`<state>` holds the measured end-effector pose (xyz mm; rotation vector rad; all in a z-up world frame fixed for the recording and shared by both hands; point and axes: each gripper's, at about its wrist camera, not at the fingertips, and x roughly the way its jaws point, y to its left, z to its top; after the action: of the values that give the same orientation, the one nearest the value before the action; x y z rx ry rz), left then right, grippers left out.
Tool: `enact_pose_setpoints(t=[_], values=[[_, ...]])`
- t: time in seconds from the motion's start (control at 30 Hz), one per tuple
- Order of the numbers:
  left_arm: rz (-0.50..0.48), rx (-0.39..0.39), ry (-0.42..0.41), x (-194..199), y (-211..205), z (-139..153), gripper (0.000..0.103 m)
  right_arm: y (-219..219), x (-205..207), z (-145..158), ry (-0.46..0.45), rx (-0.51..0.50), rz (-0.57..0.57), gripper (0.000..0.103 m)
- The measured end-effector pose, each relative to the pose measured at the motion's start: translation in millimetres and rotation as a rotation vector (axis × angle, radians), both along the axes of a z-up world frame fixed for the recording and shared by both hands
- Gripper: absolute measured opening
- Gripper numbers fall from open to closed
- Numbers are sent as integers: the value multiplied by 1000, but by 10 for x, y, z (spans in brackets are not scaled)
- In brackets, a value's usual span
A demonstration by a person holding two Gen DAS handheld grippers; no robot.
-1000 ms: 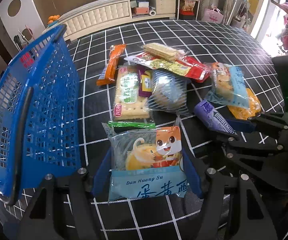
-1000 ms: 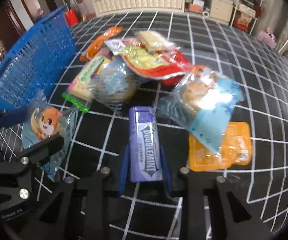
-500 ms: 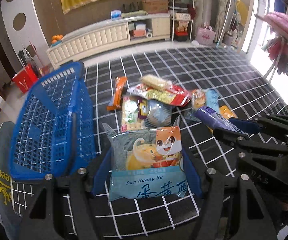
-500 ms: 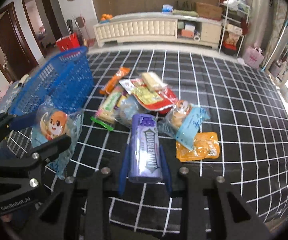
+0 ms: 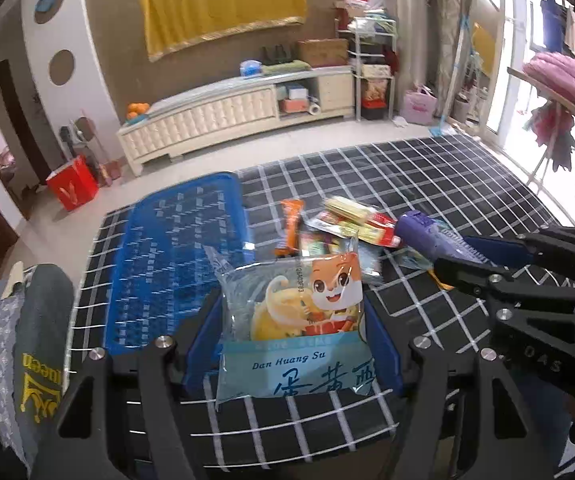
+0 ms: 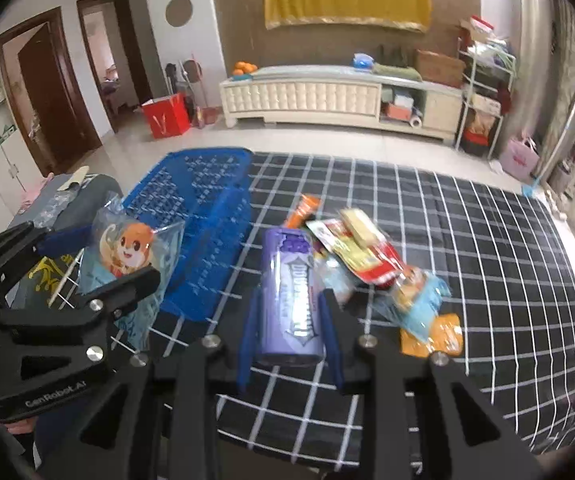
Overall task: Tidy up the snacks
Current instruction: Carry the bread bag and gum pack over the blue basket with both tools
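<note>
The left gripper (image 5: pixel 293 344) is closed on a light-blue egg-yolk pastry packet (image 5: pixel 293 320) printed with a cartoon fox and the words "Dan Huang Su"; the blue pads press the packet from both sides and it stands upright between them, raised clear of the black white-grid mat (image 5: pixel 427 184). In the right wrist view this same packet (image 6: pixel 127 248) shows at about 9 o'clock, pinched in the left gripper (image 6: pixel 99 264) just beside the near edge of the blue plastic basket (image 6: pixel 203 216). The right gripper (image 6: pixel 291 312) is closed on a purple Doublemint gum pack (image 6: pixel 291 292), which lies lengthwise between the blue pads with its far end pointing toward 12 o'clock; from the left wrist view the gum pack (image 5: pixel 427 232) appears at about 2 o'clock, sticking out of the right gripper (image 5: pixel 471 256). The basket (image 5: pixel 175 248) sits on the mat at 10 o'clock in the left view, lying on its side with the mesh wall facing up as far as can be judged. The remaining snacks lie in a loose pile on the mat beyond both grippers: an orange bar wrapper (image 5: pixel 292 224) nearest the basket, a red-and-yellow pouch (image 6: pixel 367 256) with a pale cracker pack (image 6: pixel 357 224) on top, and, toward 4 o'clock in the right view, a second light-blue pastry packet (image 6: pixel 419 296) overlapping an orange packet (image 6: pixel 437 336). A cream cabinet (image 6: pixel 327 96) stands against the far wall.
</note>
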<state>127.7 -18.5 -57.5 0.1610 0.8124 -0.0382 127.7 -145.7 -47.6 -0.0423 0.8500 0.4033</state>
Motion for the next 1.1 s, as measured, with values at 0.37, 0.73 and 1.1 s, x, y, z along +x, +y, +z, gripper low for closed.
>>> enact_pose_setpoints(t=[0.37, 0.73, 1.1], values=[[61, 39, -22, 177, 745, 156, 65, 641, 356, 82, -19, 28, 63, 35], [108, -9, 99, 695, 1149, -148, 65, 931, 675, -261, 78, 47, 84, 35], [108, -29, 249, 915, 1203, -614, 68, 1090, 717, -347, 102, 33, 95, 35]])
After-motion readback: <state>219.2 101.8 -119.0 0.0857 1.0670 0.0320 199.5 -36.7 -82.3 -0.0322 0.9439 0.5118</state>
